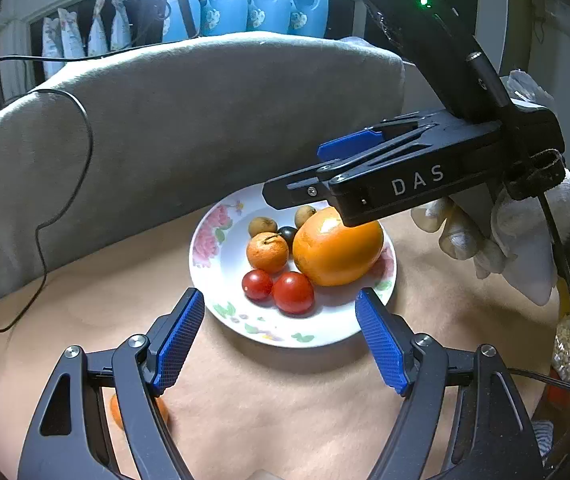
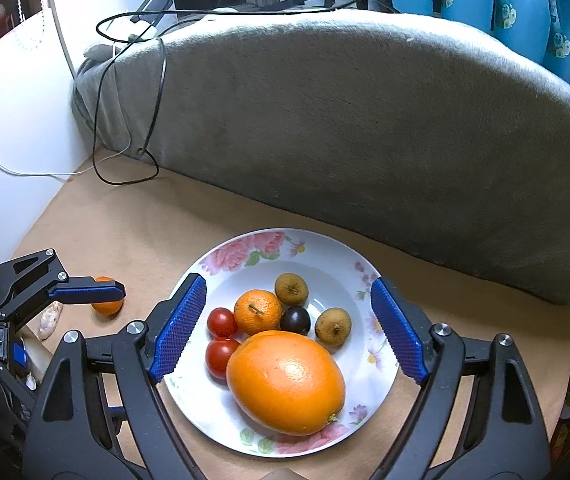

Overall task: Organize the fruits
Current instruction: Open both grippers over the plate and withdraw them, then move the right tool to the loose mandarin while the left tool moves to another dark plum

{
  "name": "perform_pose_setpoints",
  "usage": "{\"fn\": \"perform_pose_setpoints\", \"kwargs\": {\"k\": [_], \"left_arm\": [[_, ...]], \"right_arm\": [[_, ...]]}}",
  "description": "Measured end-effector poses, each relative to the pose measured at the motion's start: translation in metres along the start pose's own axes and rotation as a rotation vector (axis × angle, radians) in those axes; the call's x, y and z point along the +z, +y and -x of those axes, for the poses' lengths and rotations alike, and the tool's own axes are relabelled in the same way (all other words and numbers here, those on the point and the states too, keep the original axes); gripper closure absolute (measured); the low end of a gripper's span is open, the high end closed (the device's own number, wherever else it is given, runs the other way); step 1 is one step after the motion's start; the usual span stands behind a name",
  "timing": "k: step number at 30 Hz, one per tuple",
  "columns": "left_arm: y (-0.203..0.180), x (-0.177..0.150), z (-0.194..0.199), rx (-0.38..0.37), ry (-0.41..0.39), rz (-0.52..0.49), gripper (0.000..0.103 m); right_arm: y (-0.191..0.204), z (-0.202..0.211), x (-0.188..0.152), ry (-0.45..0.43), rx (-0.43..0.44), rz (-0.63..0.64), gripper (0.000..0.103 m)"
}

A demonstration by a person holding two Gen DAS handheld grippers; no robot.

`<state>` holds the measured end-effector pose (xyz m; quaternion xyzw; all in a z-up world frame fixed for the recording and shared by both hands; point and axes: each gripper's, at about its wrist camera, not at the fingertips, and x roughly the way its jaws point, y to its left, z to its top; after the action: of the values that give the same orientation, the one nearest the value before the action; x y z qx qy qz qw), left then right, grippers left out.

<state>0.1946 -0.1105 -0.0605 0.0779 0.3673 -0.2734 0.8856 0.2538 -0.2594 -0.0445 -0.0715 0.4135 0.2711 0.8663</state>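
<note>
A white flowered plate (image 2: 325,256) (image 1: 221,280) holds a large orange (image 2: 287,382) (image 1: 337,252), a small tangerine (image 2: 258,311) (image 1: 267,252), two cherry tomatoes (image 2: 221,354) (image 1: 293,292), a dark plum (image 2: 295,320) and two brown longans (image 2: 333,326). A second small tangerine (image 2: 107,306) (image 1: 115,412) lies on the table left of the plate. My left gripper (image 1: 281,340) is open and empty, at the plate's near rim. My right gripper (image 2: 289,332) is open and empty above the plate, with the fruits between its fingers.
A grey cushion (image 2: 365,120) runs along the back of the tan table (image 2: 125,232). Black and white cables (image 2: 125,100) lie at the back left. Blue jugs (image 2: 505,0) stand behind the cushion. A small pale object (image 2: 49,320) lies near the loose tangerine.
</note>
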Motion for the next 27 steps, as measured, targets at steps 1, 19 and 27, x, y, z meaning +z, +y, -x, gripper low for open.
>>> {"fn": "perform_pose_setpoints", "kwargs": {"k": [1, 19, 27], "left_arm": [[0.001, 0.0, 0.002, 0.001, -0.001, 0.001, 0.025], [0.024, -0.015, 0.031, 0.046, -0.01, 0.022, 0.025], [0.042, -0.035, 0.042, 0.082, 0.018, 0.042, 0.025]], "right_arm": [[0.001, 0.001, 0.0, -0.001, 0.001, 0.002, 0.016], [0.04, 0.013, 0.006, -0.031, 0.049, 0.068, 0.016], [0.061, 0.011, 0.004, -0.03, 0.085, 0.111, 0.016]]}}
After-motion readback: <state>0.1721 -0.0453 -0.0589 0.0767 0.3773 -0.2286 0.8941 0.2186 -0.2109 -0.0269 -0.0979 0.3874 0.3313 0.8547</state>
